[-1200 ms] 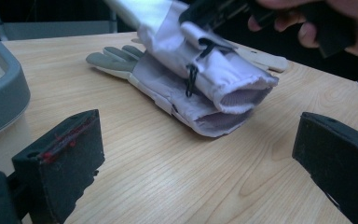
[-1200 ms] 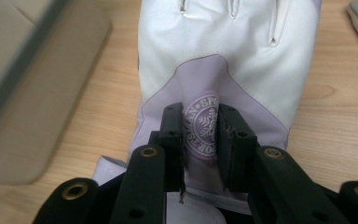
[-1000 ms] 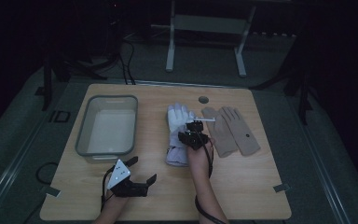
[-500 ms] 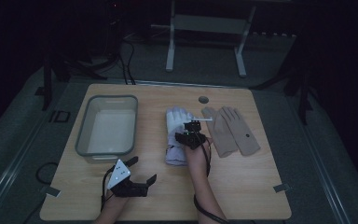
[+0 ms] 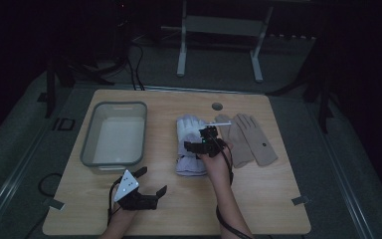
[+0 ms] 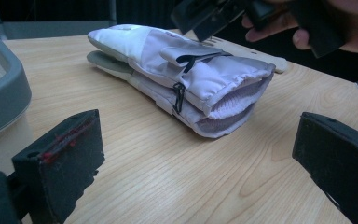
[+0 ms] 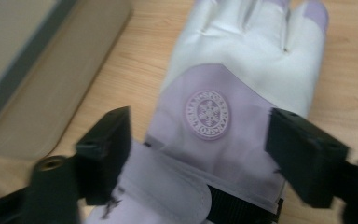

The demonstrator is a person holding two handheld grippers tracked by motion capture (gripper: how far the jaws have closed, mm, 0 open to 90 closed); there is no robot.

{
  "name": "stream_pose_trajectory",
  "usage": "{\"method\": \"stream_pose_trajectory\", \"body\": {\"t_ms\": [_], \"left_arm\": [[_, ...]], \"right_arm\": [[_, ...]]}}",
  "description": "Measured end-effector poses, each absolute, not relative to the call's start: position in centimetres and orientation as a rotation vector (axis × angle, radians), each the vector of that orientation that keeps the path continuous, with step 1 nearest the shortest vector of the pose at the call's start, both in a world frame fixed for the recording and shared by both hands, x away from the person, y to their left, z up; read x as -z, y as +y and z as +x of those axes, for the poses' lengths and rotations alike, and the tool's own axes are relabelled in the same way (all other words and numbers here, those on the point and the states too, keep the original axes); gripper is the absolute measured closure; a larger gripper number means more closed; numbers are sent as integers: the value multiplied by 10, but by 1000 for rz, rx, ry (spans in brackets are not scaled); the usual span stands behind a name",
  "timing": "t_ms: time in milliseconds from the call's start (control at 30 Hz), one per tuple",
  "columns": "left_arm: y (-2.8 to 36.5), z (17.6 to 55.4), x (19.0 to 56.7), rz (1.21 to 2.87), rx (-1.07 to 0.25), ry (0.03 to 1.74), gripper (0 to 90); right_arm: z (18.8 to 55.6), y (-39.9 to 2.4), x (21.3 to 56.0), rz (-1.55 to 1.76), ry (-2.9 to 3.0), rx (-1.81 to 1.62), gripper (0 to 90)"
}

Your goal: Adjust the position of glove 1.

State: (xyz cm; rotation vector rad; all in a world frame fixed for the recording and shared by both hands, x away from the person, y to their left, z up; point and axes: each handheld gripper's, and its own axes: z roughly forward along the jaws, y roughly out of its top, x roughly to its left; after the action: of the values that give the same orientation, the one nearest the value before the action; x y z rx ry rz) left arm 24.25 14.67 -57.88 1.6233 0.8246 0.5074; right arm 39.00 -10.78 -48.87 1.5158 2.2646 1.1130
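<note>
A pair of lilac and white padded gloves lies stacked at the middle of the wooden table, cuffs toward the front. My right gripper hovers just over them. In the right gripper view its jaws have just been opening and stand apart over the top glove's round snowflake badge, pressing on nothing. My left gripper rests near the table's front edge, open. In the left gripper view the gloves lie ahead of it, cuffs facing the camera, with the right gripper above them.
A grey rectangular bin stands to the left of the gloves; its rim is close to my left jaw. A pair of flat tan gloves lies to the right. A round hole sits near the table's far edge.
The right gripper's jaws have spread wider above the lilac gloves while the hand barely shifted. The left gripper has stayed where it was.
</note>
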Motion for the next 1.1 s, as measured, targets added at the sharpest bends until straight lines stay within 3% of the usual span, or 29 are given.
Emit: {"method": "stream_pose_trajectory", "body": {"t_ms": [667, 867, 1100], "left_arm": [[149, 244, 579, 1614, -483, 841, 21], [143, 242, 578, 1658, -505, 811, 21], [140, 249, 577, 1727, -417, 835, 21]], "right_arm": [[371, -169, 473, 1098, 2305, -1263, 141], [366, -189, 476, 1106, 2364, -1147, 141], [354, -204, 485, 1173, 2415, -1083, 134]]}}
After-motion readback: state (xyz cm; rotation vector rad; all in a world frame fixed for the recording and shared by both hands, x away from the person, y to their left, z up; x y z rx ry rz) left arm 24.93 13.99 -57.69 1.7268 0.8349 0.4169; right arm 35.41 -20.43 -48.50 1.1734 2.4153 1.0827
